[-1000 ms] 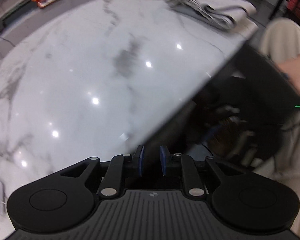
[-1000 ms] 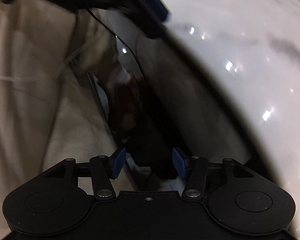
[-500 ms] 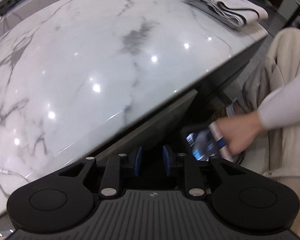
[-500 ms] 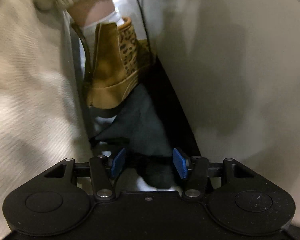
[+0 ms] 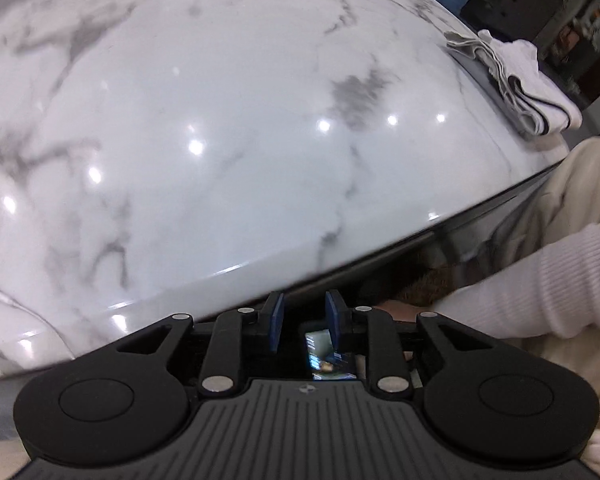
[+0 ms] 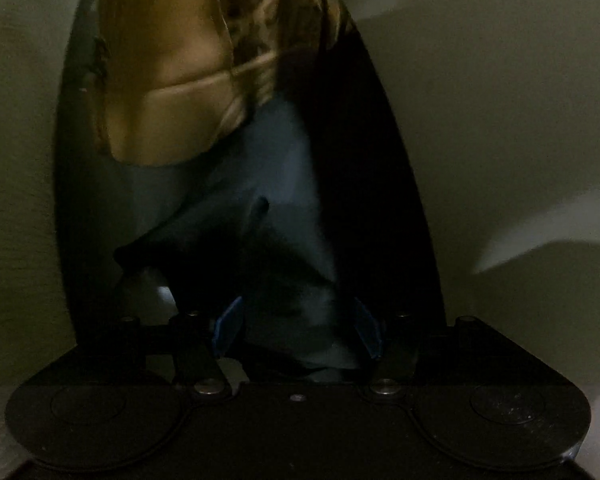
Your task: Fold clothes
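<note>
In the right wrist view a dark blue-grey garment (image 6: 268, 216) lies crumpled on the floor under the table, beside a tan shoe. My right gripper (image 6: 298, 330) is open, low over the garment, with cloth between its blue pads (image 6: 228, 326). In the left wrist view my left gripper (image 5: 302, 320) hovers at the near edge of the white marble table (image 5: 228, 128); its blue pads (image 5: 276, 318) stand a small gap apart and hold nothing. A folded white garment (image 5: 520, 76) lies at the table's far right corner.
A tan shoe with leopard print (image 6: 204, 64) stands just beyond the dark garment. Pale fabric hangs on both sides under the table. The person's white-sleeved arm (image 5: 540, 280) reaches down at the right of the table edge.
My right gripper has dropped closer to the dark garment by the shoe, jaws still open. My left gripper has swung up and left, so the tabletop fills more of its view.
</note>
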